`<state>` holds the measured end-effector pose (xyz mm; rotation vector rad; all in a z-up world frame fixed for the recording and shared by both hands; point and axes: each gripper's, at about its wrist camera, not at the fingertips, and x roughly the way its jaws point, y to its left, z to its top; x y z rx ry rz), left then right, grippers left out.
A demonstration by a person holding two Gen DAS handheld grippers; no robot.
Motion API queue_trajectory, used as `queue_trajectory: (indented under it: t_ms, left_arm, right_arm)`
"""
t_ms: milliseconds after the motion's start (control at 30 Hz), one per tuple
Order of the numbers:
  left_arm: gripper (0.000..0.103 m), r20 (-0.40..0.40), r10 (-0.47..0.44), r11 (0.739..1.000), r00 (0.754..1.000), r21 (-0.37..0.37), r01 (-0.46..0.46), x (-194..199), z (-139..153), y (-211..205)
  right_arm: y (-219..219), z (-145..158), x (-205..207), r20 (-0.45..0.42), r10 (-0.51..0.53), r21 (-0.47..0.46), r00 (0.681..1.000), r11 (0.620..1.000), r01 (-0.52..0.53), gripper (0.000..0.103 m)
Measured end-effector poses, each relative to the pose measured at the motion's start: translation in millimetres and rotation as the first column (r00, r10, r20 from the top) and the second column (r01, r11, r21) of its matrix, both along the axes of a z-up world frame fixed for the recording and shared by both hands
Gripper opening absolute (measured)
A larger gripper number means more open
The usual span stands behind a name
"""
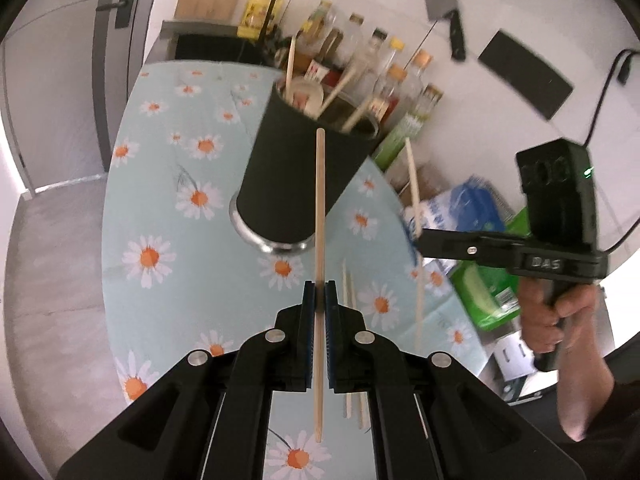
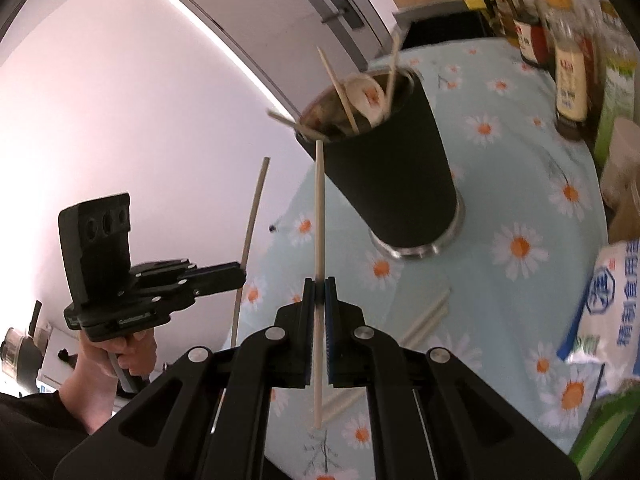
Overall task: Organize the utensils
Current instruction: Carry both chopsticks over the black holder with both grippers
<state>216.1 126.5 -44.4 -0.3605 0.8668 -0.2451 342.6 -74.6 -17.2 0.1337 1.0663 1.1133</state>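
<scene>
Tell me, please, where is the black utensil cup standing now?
The black utensil cup stands upright on the daisy tablecloth, in the upper middle of both wrist views, in front of the row of bottles; loose chopsticks lie on the cloth nearer the cameras.

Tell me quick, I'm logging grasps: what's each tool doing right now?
Left tool: closed on a chopstick.
Right tool: closed on another chopstick.
</scene>
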Motion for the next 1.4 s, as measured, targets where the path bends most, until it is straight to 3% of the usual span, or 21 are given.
queue_trajectory:
  t_ms: [233, 467, 800, 1000, 1200, 1400]
  left_arm:
    - [0.004, 0.101, -0.014, 1.000, 0.995, -0.025, 0.017, 1, 23, 15]
    - [0.004, 0.223, -0.011, 0.998, 0.975, -0.052, 0.023, 15, 52, 23]
    - [0.004, 0.369, 0.011, 0.998, 0.930, -0.065, 0.014, 43, 79, 32]
    - [0.004, 0.437, 0.028, 0.997, 0.899, -0.078, 0.007, 61, 91, 35]
    - [0.004, 0.511, 0.029, 1.000, 0.859, -0.022, -0.020, 71, 102, 31]
    - [0.004, 0.546, 0.036, 0.999, 0.837, -0.036, -0.020, 85, 106, 32]
  right_arm:
    - [-1, 18, 5, 0.057, -0.060, 0.079, 0.997, 0.995, 0.055, 0.006]
    - [-3, 47, 11, 0.135, -0.134, 0.160, 0.982, 0.981, 0.111, 0.006]
    - [-4, 86, 34, 0.231, -0.257, 0.262, 0.938, 0.945, 0.194, 0.006]
    - [2, 104, 49, 0.264, -0.272, 0.292, 0.925, 0.937, 0.192, 0.006]
    - [11, 112, 55, 0.317, -0.278, 0.306, 0.907, 0.935, 0.179, 0.006]
    - [14, 119, 60, 0.351, -0.331, 0.341, 0.876, 0.916, 0.210, 0.006]
